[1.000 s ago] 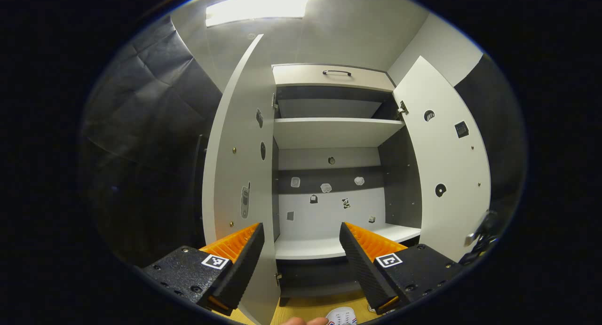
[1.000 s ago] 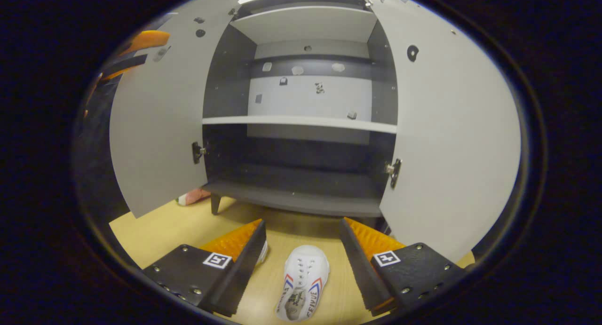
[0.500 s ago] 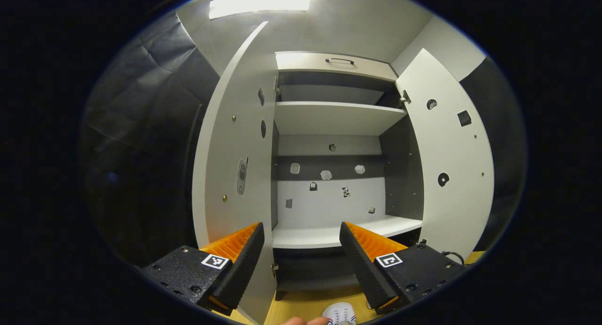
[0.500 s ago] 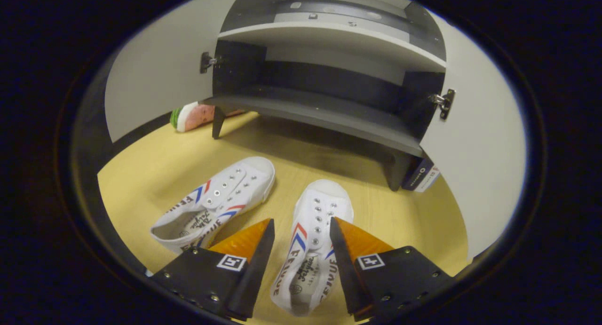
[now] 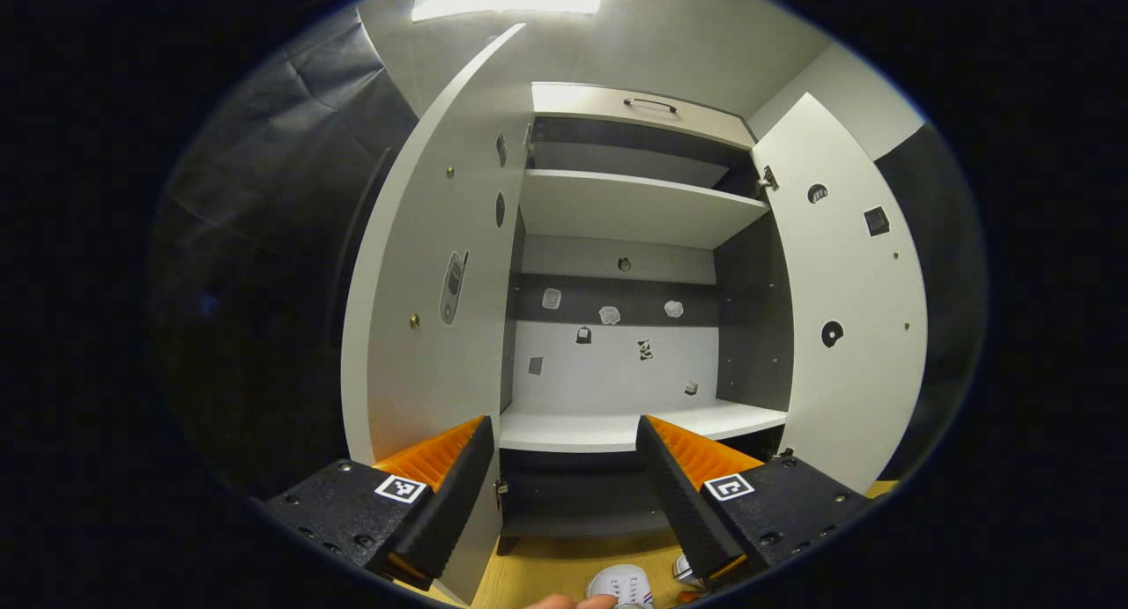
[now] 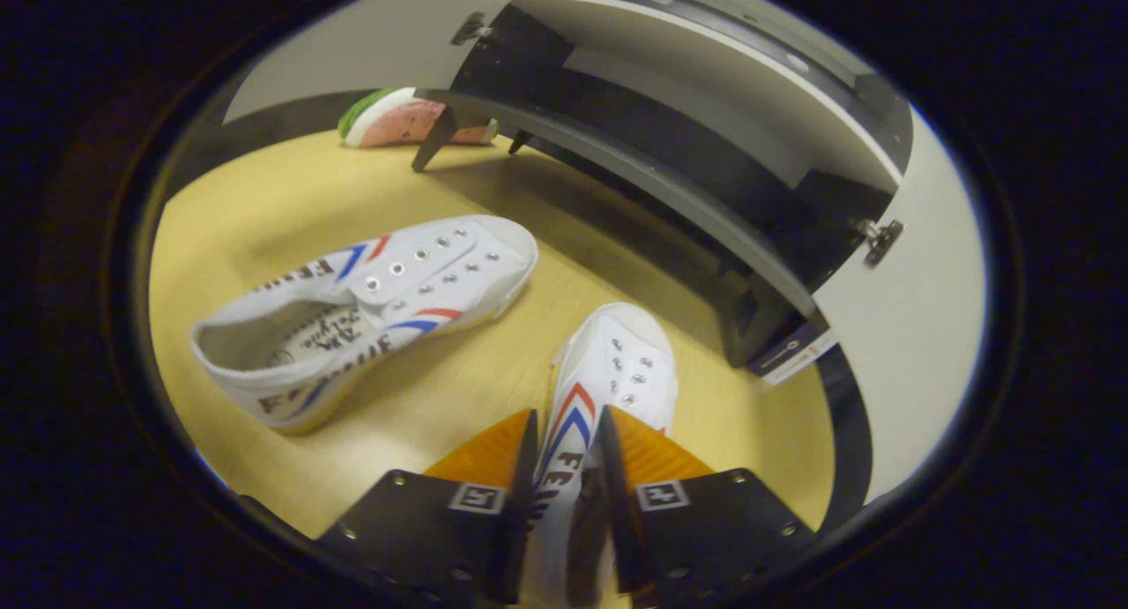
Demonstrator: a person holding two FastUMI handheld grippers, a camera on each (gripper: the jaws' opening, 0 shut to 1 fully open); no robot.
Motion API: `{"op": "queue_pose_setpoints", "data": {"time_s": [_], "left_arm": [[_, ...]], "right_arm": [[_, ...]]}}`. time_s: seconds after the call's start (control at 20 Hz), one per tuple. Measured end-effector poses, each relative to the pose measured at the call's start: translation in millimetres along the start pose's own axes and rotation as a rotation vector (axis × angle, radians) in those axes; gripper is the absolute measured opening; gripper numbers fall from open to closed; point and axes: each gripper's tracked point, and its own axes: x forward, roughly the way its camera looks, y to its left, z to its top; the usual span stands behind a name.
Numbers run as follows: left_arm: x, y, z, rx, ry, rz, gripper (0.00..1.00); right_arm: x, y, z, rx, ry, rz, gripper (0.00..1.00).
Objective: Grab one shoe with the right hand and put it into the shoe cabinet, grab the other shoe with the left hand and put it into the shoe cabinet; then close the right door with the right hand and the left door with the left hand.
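In the right gripper view, two white canvas shoes with red and blue stripes lie on the wooden floor before the open shoe cabinet. My right gripper is shut on the side wall of the nearer shoe, whose toe points at the cabinet. The other shoe lies to its left, on its side. In the left gripper view, my left gripper hangs open and holds nothing, facing the cabinet's middle shelf. Both doors stand open: the left door and the right door. A shoe toe peeks in at the bottom.
A watermelon-slice toy lies on the floor by the cabinet's left leg. A small labelled box sits under the cabinet's right corner. A fingertip shows at the bottom edge. A drawer with a handle tops the cabinet.
My right gripper dropped to the floor and shut on the nearer shoe's side wall. My left gripper drifted slightly, staying open before the cabinet.
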Motion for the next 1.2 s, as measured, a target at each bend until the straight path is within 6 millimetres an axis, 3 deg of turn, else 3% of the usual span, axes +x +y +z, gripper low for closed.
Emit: {"op": "queue_pose_setpoints", "data": {"time_s": [0.2, 0.25, 0.3, 0.4, 0.45, 0.7, 0.9, 1.2], "left_arm": [[-3, 0, -4, -0.003, 0.014, 0.0, 0.99], [-5, 0, -4, -0.003, 0.014, -0.002, 0.99], [-7, 0, -4, 0.001, 0.015, -0.002, 0.99], [-11, 0, -3, 0.016, 0.016, 0.0, 0.99], [-14, 0, -1, 0.023, 0.014, -0.001, 0.99], [-22, 1, 3, 0.054, 0.005, 0.005, 0.99], [-24, -4, 3, 0.045, 0.002, -0.006, 0.99], [-29, -1, 4, 0.052, -0.001, 0.006, 0.99]], "right_arm": [[-3, 4, 2, 0.031, 0.011, 0.036, 0.39], [-19, 2, 0, 0.087, 0.031, 0.02, 0.34], [-5, -2, 1, 0.1, 0.014, 0.039, 0.13], [-21, -2, 3, 0.164, -0.013, 0.043, 0.16], [-4, -2, 3, 0.161, -0.024, 0.055, 0.01], [-23, -10, 13, 0.325, -0.08, 0.118, 0.01], [-51, -34, 43, 0.359, -0.167, 0.11, 0.01], [-102, -76, 109, 0.422, -0.351, 0.089, 0.01]]}}
